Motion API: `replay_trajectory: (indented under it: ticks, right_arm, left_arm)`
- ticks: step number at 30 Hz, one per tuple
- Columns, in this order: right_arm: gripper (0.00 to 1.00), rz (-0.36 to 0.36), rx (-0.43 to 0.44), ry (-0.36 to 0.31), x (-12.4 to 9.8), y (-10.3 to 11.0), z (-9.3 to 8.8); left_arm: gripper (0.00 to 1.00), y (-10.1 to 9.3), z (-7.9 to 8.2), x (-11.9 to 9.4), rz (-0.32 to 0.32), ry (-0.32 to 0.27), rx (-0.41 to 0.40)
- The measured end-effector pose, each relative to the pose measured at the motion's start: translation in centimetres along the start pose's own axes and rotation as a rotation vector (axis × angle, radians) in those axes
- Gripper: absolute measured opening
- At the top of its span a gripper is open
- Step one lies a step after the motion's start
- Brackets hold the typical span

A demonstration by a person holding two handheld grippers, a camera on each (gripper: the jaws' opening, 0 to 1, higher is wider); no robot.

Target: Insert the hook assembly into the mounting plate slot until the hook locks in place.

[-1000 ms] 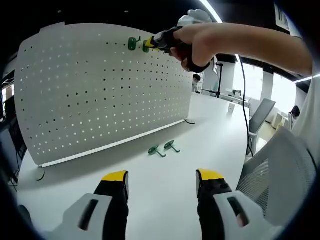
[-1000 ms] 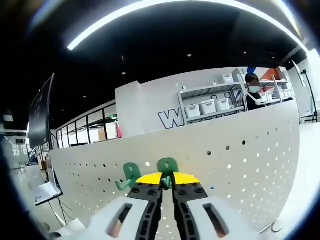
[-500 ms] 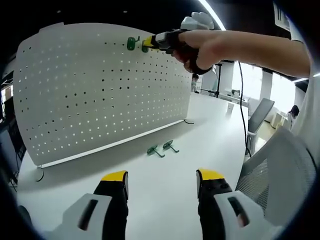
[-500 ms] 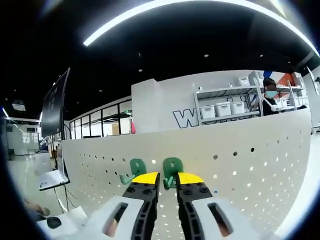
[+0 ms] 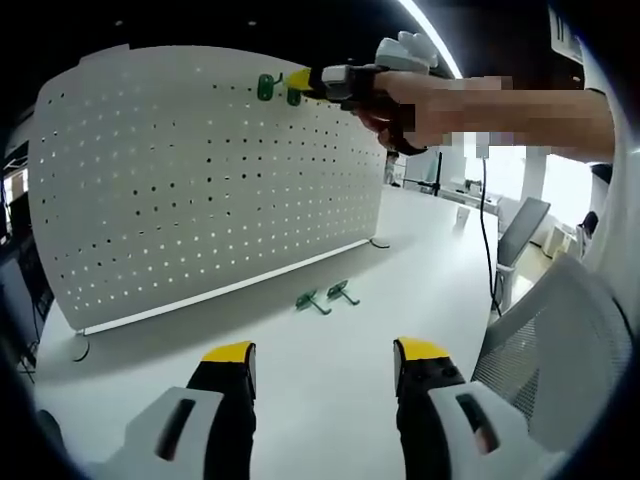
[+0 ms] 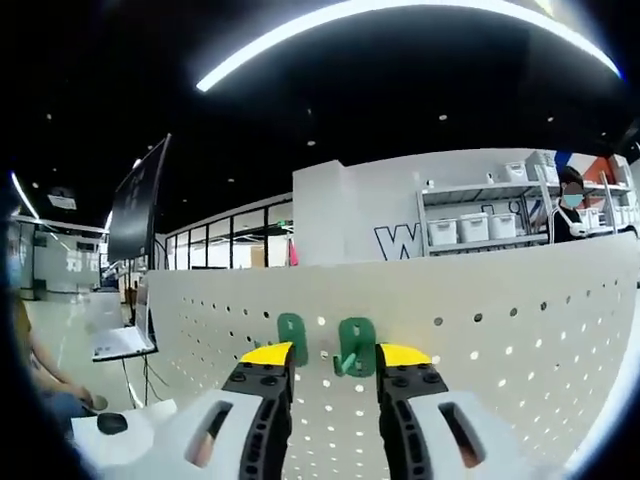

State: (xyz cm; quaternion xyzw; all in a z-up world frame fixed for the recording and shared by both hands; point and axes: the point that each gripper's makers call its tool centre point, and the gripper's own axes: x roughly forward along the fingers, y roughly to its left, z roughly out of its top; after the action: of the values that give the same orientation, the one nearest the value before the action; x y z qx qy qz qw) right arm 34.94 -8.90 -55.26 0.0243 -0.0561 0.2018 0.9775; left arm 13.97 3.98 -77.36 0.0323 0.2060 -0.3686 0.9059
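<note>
Right gripper view is looking straight at the top rows of the white pegboard [image 6: 520, 360], where the right gripper [image 6: 333, 352] is standing with its yellow-tipped jaws parted, one to each side of a green hook [image 6: 354, 346] that is seated against the board between them. No pad is touching that hook as far as this view shows. A second green hook [image 6: 291, 334] is sitting on the board just beside it, partly behind the left jaw. The hung hook's arm is pointing out from the board toward the camera, so the tool is lying directly along its axis.

Left gripper view is showing the left gripper [image 5: 325, 356] low over the white table [image 5: 420, 270], jaws wide apart and empty. Two loose green hooks [image 5: 326, 297] are lying on the table just ahead of it, near the pegboard's foot, long axes roughly across the view; the left tool looks nearer to them. Around the table, an open office with shelving and ceiling strip lights is showing.
</note>
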Motion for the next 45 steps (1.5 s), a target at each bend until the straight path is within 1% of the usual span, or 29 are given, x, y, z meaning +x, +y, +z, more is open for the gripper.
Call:
replay_trajectory:
  ticks: [1, 4, 7, 8, 10, 14, 20, 22, 23, 25, 35, 39, 45]
  right_arm:
    - [0.31, 0.011, -0.017, 0.007, -0.1, 0.1, -0.1]
    - [0.34, 0.03, -0.032, 0.006, -0.5, 0.3, -0.2]
    - [0.39, 0.052, -0.024, -0.016, -0.8, 0.5, 0.0]
    - [0.41, 0.055, -0.036, -0.014, -0.9, 0.6, 0.0]
    - [0.42, 0.073, -0.04, -0.006, -1.1, 0.7, -0.3]
    - [0.45, 0.089, -0.04, -0.01, -1.3, 0.8, -0.3]
    - [0.46, 0.09, -0.028, -0.012, -1.4, 0.6, -0.3]
    - [0.46, 0.108, -0.069, -0.012, -1.6, 0.9, -0.2]
    - [0.46, 0.119, -0.06, -0.012, -1.7, 1.1, -0.2]
    - [0.46, 0.119, -0.051, -0.017, -1.9, 1.1, -0.3]
    - [0.48, 0.155, -0.032, 0.008, -3.7, 1.3, -1.6]
    - [0.49, 0.18, -0.03, 0.022, -4.5, 1.5, -2.3]
    - [0.49, 0.194, -0.022, 0.031, -4.9, 1.7, -2.8]
  left_arm:
    - [0.57, 0.0, 0.0, 0.0, -0.001, 0.0, 0.001]
    - [0.57, 0.0, -0.2, 0.1, -0.002, 0.006, 0.002]
    - [0.57, 0.1, -0.2, 0.0, 0.0, 0.007, 0.002]
    - [0.57, 0.1, -0.2, 0.0, 0.001, 0.006, 0.002]
    - [0.57, 0.1, -0.3, 0.0, 0.003, 0.007, -0.002]
    - [0.57, 0.2, -0.2, -0.1, 0.007, 0.002, -0.006]
    - [0.57, 0.3, -0.2, -0.1, 0.01, 0.001, -0.007]
    - [0.57, 0.3, -0.2, -0.1, 0.007, 0.0, -0.009]
    - [0.57, 0.3, -0.2, 0.0, 0.008, -0.001, -0.008]
    - [0.57, 0.3, -0.2, 0.0, 0.008, 0.002, -0.007]
    - [0.58, 0.4, -0.2, 0.0, 0.012, 0.001, -0.009]
    - [0.58, 0.4, -0.2, 0.0, 0.013, -0.001, -0.008]
    - [0.58, 0.4, -0.1, 0.0, 0.014, -0.004, -0.01]
